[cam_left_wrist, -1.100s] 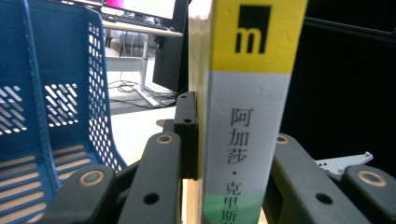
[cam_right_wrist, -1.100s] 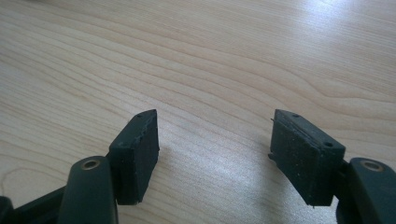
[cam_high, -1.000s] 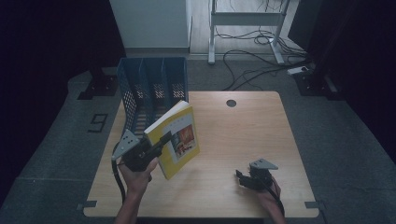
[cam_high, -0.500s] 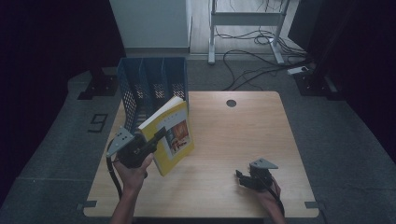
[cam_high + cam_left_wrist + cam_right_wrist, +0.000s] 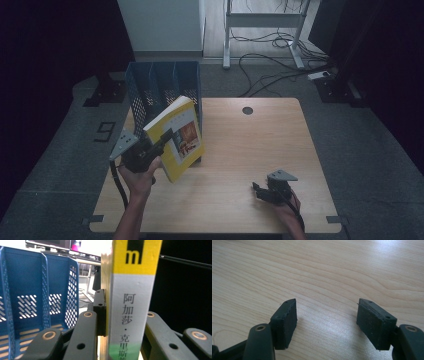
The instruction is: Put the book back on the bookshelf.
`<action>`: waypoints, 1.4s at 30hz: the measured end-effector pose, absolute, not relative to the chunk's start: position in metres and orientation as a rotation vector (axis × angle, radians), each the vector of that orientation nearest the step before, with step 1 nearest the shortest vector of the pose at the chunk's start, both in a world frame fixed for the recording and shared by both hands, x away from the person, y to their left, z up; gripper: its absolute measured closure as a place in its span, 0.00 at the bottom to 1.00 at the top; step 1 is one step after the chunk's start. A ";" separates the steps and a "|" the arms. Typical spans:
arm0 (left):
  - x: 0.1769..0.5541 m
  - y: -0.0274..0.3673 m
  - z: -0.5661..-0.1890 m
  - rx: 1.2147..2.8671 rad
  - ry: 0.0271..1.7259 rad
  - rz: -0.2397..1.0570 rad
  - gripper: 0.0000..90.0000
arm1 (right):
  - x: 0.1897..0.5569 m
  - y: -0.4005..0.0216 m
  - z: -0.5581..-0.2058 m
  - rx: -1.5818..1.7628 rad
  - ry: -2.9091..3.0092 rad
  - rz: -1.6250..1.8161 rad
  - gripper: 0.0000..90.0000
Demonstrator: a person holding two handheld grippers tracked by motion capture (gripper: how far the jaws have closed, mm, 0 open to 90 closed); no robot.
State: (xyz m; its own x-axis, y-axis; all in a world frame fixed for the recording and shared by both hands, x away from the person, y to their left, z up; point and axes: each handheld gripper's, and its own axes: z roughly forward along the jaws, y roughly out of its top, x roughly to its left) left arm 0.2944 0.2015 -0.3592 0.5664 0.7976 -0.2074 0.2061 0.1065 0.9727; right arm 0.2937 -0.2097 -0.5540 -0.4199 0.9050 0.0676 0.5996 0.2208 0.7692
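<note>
Yellow book is clamped upright by the left gripper, blue rack just beyond; right gripper is held open over the table

Dim high view, sharper close-ups

My light wooden table carries the blue file rack at its far left corner; right of the rack, near the far edge, sits a small dark round hole; my right gripper rests near the front edge, well apart from the rack.

Left tongs raised and clamped; right tongs low, jaws apart.
</note>
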 end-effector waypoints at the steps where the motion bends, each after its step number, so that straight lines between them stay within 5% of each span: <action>1: 0.296 0.202 -0.359 1.428 0.927 0.544 0.84 | 0.294 -0.210 -0.554 1.392 2.104 1.048 0.35; 42: 0.332 0.206 -0.364 1.382 1.021 0.628 0.84 | 0.293 -0.207 -0.554 1.379 2.102 1.010 0.36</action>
